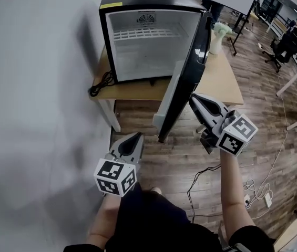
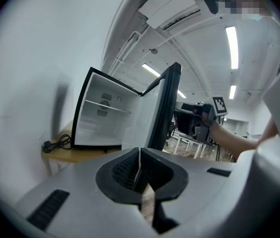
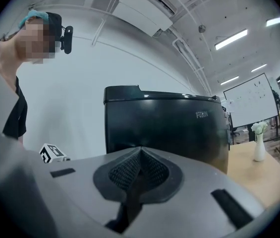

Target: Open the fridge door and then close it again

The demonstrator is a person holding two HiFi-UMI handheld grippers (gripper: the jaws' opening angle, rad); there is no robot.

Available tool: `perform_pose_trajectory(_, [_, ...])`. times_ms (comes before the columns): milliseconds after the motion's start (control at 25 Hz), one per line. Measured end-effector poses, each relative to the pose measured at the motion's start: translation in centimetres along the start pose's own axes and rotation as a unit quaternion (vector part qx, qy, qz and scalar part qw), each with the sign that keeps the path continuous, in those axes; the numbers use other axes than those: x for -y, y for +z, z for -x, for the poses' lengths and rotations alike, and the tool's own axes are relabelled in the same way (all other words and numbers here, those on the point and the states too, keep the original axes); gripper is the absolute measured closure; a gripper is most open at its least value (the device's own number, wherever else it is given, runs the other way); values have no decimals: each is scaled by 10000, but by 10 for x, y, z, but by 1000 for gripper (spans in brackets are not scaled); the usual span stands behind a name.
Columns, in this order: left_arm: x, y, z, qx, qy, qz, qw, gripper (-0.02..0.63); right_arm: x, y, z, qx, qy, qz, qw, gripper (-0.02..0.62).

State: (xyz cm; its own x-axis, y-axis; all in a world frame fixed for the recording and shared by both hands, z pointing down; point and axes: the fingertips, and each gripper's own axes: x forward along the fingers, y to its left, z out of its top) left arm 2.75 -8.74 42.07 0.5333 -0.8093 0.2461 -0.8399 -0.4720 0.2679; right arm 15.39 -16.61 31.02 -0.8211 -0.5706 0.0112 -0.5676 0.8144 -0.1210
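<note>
A black mini fridge (image 1: 148, 41) stands on a wooden table (image 1: 227, 83), showing its white inside and a wire shelf. Its door (image 1: 187, 72) hangs wide open, swung out toward me. My right gripper (image 1: 193, 97) is shut and empty, with its tip right by the door's black outer face (image 3: 169, 123); I cannot tell if it touches. My left gripper (image 1: 136, 135) is also shut and empty, held low and left, apart from the fridge. In the left gripper view the open fridge (image 2: 105, 113) and the door's edge (image 2: 162, 113) lie ahead of the shut left gripper (image 2: 140, 152).
A white wall runs down the left. A black power cord (image 1: 100, 83) lies on the table's left end, and a white vase of flowers (image 1: 216, 35) stands behind the door. Cables (image 1: 253, 190) lie on the wooden floor at right. Desks and chairs stand further back.
</note>
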Motion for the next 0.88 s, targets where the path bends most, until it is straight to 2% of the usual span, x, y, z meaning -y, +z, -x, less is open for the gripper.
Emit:
perform_pose_trajectory(360, [-56,15,0,77,171,-14,9998,595,-12,-3,-59,63,-60,10,10000,606])
perform_pose_trajectory(480, [-75,23,0,104,201,23,9997,595,-14,-1,-80,12,-205,168,9996,606])
perform_pose_trajectory(680, [-106,32,-2,142,242,72,9996,595,-14,5,-114,90,-491,155,9986,606])
perform_pose_trajectory(880, [-135,40,-9,190,281,94,9994,594,-9,5,-154,-26,-708,418,9966,606])
